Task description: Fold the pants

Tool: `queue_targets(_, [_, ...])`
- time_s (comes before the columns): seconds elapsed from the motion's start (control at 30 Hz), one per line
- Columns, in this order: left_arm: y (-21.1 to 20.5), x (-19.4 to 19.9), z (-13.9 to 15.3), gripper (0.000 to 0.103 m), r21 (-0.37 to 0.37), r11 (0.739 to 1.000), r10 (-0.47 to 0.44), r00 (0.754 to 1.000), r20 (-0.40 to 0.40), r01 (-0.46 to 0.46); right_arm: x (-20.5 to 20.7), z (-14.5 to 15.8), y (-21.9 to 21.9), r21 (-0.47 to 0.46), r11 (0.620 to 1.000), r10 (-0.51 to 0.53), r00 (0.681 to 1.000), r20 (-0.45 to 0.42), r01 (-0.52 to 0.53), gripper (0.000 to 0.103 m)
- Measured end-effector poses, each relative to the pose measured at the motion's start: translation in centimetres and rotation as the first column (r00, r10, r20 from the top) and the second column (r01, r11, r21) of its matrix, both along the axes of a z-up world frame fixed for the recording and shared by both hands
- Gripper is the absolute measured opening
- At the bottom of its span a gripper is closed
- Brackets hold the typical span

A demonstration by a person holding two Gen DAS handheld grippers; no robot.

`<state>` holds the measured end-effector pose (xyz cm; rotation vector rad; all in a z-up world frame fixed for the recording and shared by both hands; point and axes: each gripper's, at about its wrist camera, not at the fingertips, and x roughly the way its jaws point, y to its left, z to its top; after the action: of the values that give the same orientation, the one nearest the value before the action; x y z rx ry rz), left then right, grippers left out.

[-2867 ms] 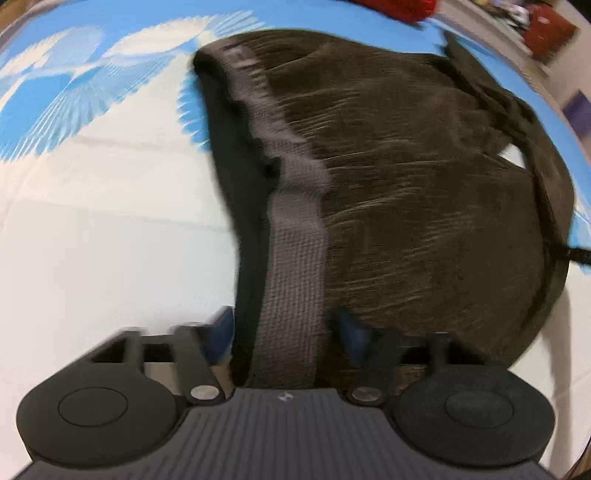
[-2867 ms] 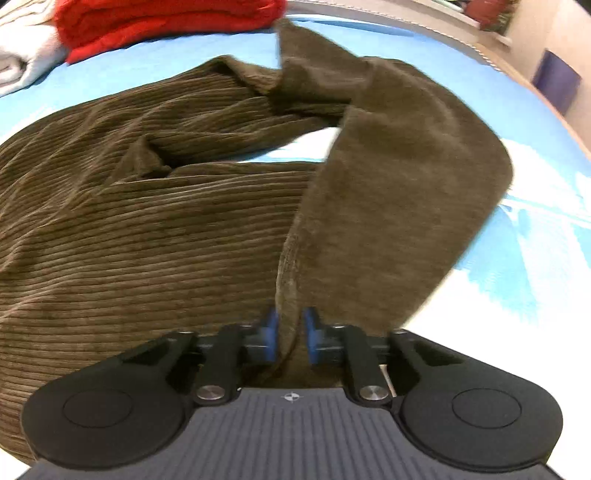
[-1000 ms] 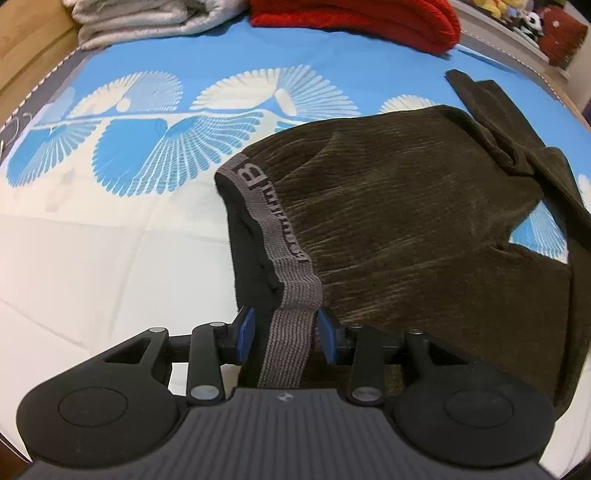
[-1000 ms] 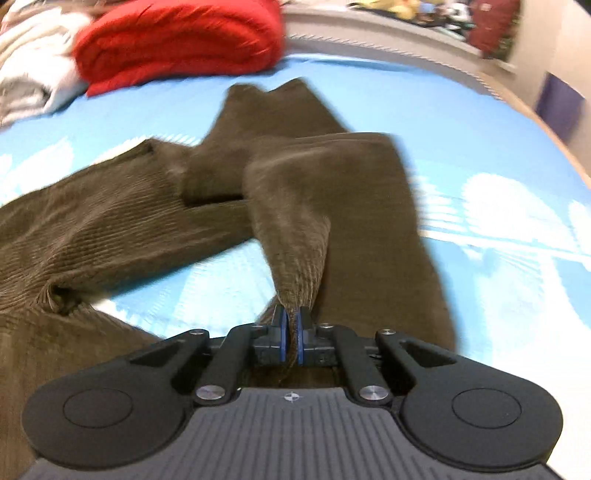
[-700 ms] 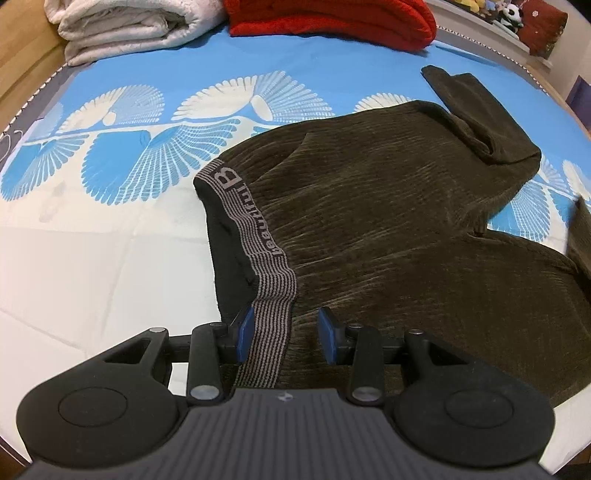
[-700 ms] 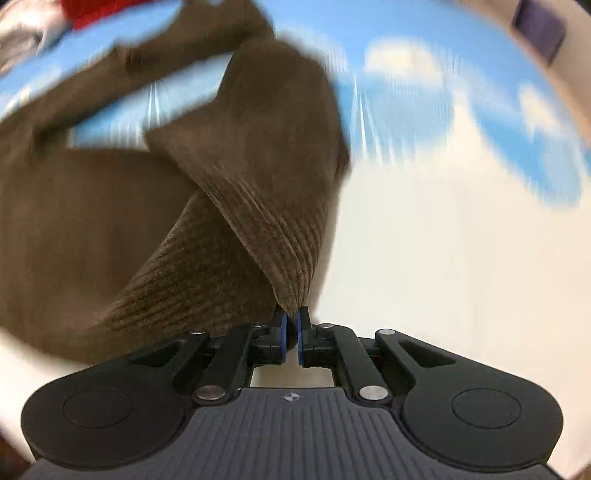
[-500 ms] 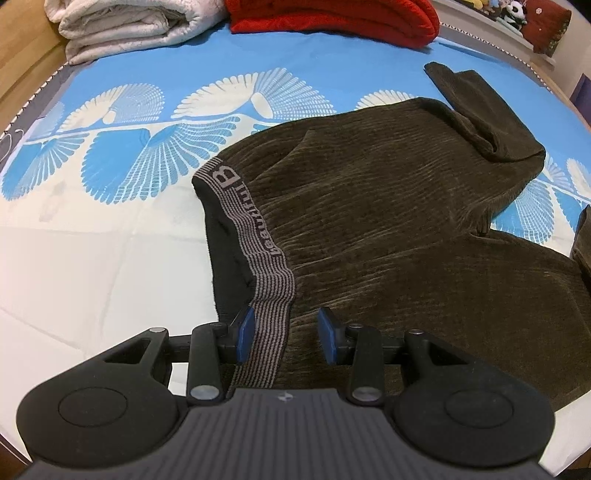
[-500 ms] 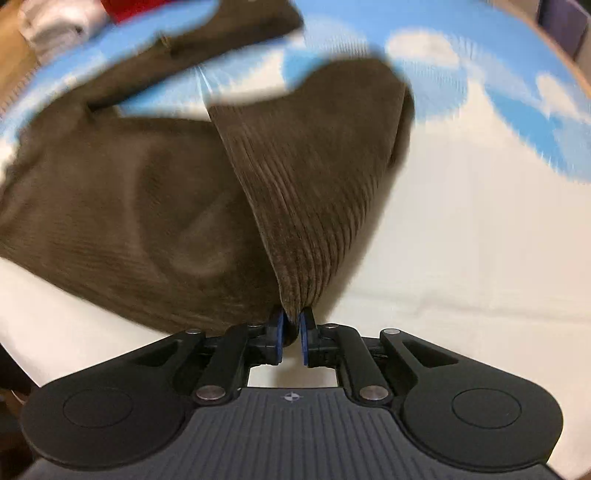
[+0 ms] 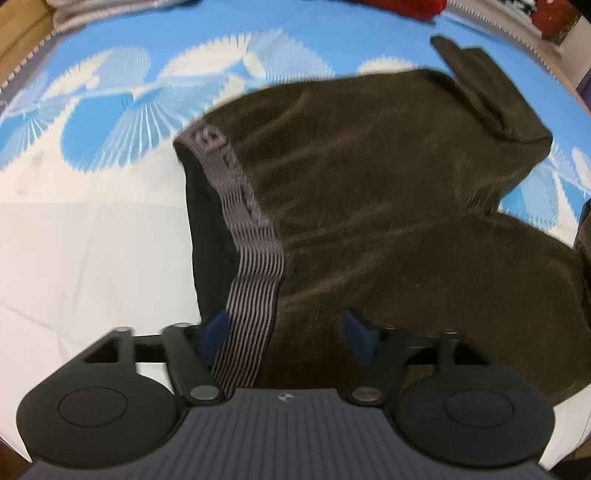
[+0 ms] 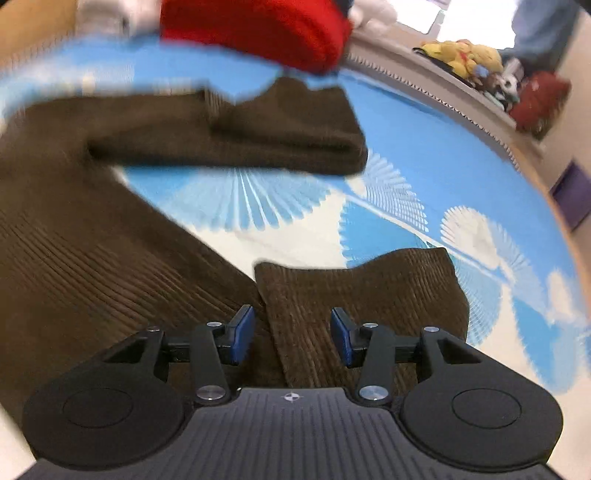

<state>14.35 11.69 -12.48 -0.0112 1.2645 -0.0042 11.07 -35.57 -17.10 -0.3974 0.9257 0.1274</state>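
Dark brown corduroy pants (image 9: 388,192) with a grey striped waistband (image 9: 251,266); bed sheet (image 10: 424,177) blue with white fan motifs; red blanket (image 10: 258,29).

Brown pants (image 9: 388,206) fill the frame's centre and right on a blue-and-white bedsheet (image 9: 92,229); the left gripper (image 9: 286,332) jaws are opening around the grey waistband (image 9: 251,258), low centre.
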Motion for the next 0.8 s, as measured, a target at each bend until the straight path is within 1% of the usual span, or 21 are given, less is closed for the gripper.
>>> queue_targets(0.03, [0.0,-0.1,-0.4,0.080,0.012,1.000,-0.010,1.000,-0.014,0.010,0.3,-1.0,0.2,-0.040,0.999,0.012,1.000,-0.025,-0.013,0.042])
queue_targets(0.1, [0.3,-0.2,-1.1,0.080,0.034,0.999,-0.027,0.999,-0.031,0.028,0.7,-1.4,0.1,-0.053,0.999,0.009,0.999,-0.036,-0.010,0.008])
queue_targets(0.17, [0.8,-0.4,-1.8,0.080,0.043,0.999,-0.031,0.998,-0.054,0.034,0.7,0.3,-1.7,0.036,0.998,-0.046,0.999,0.022,0.045,0.008])
queue_targets(0.2, [1.1,-0.5,-2.0,0.080,0.049,0.998,-0.035,0.998,-0.059,0.038,0.5,1.9,-3.7,0.113,0.986,-0.131,0.988,0.075,0.122,0.007])
queue_targets(0.23, [1.5,-0.5,-2.2,0.080,0.051,0.998,-0.035,0.997,-0.064,0.039,0.1,3.1,-5.9,0.185,0.958,-0.243,0.963,0.118,0.219,0.007])
queue_targets(0.27, [1.9,-0.6,-2.5,0.080,0.052,0.998,-0.032,0.997,-0.073,0.036,-0.6,4.2,-8.7,0.270,0.908,-0.365,0.921,0.137,0.319,0.007])
queue_targets(0.3, [2.3,-0.8,-2.8,0.080,0.050,0.998,-0.030,0.996,-0.084,0.034,-1.8,4.9,-11.9,0.351,0.840,-0.483,0.865,0.136,0.414,0.007])
queue_targets(0.33, [2.5,-1.0,-3.0,0.080,0.052,0.998,-0.031,0.995,-0.091,0.036,-3.0,5.0,-14.6,0.400,0.777,-0.574,0.809,0.130,0.487,0.007])
queue_targets(0.37, [2.6,-1.2,-3.1,0.080,0.054,0.998,-0.035,0.995,-0.094,0.040,-4.5,5.0,-17.7,0.435,0.698,-0.669,0.734,0.114,0.569,0.007])
queue_targets(0.4, [2.8,-1.4,-3.1,0.080,0.053,0.998,-0.038,0.995,-0.094,0.043,-5.7,4.5,-20.3,0.461,0.621,-0.741,0.667,0.081,0.634,0.007])
queue_targets(0.43, [3.0,-1.7,-3.1,0.080,0.042,0.998,-0.039,0.995,-0.093,0.043,-7.3,3.8,-23.3,0.488,0.513,-0.817,0.577,0.023,0.706,0.007])
queue_targets(0.5, [3.3,-2.1,-3.1,0.081,0.014,0.999,-0.035,0.994,-0.101,0.036,-10.4,1.7,-28.0,0.494,0.308,-0.906,0.410,-0.110,0.813,0.007])
queue_targets(0.53, [3.4,-2.2,-3.2,0.081,0.004,0.999,-0.032,0.994,-0.104,0.033,-11.8,0.3,-29.8,0.482,0.212,-0.923,0.336,-0.187,0.850,0.007])
queue_targets(0.57, [3.5,-2.3,-3.2,0.081,-0.006,1.000,-0.029,0.994,-0.105,0.028,-13.2,-1.1,-31.3,0.475,0.123,-0.923,0.276,-0.267,0.871,0.007])
queue_targets(0.63, [3.8,-2.5,-3.4,0.080,-0.037,0.999,-0.019,0.994,-0.112,0.015,-15.1,-3.2,-32.9,0.464,-0.015,-0.905,0.186,-0.384,0.886,0.007])
queue_targets(0.67, [3.9,-2.5,-3.4,0.080,-0.051,0.999,-0.012,0.993,-0.119,0.006,-15.6,-4.1,-33.3,0.476,-0.073,-0.886,0.162,-0.434,0.876,0.010])
queue_targets(0.7, [3.9,-2.6,-3.6,0.081,-0.059,0.998,-0.005,0.992,-0.124,-0.002,-15.7,-4.6,-33.5,0.493,-0.104,-0.870,0.161,-0.467,0.864,0.011])
queue_targets(0.73, [3.9,-2.6,-3.7,0.081,-0.064,0.998,0.002,0.992,-0.130,-0.010,-15.6,-4.9,-33.6,0.498,-0.121,-0.863,0.157,-0.481,0.859,0.011])
queue_targets(0.77, [4.0,-2.5,-3.9,0.080,-0.067,0.998,0.008,0.991,-0.136,-0.017,-15.4,-5.0,-33.5,0.493,-0.123,-0.865,0.150,-0.478,0.861,0.012])
queue_targets(0.8, [4.0,-2.5,-4.1,0.080,-0.071,0.997,0.014,0.990,-0.143,-0.024,-15.7,-4.9,-33.2,0.491,-0.120,-0.867,0.150,-0.476,0.863,0.012])
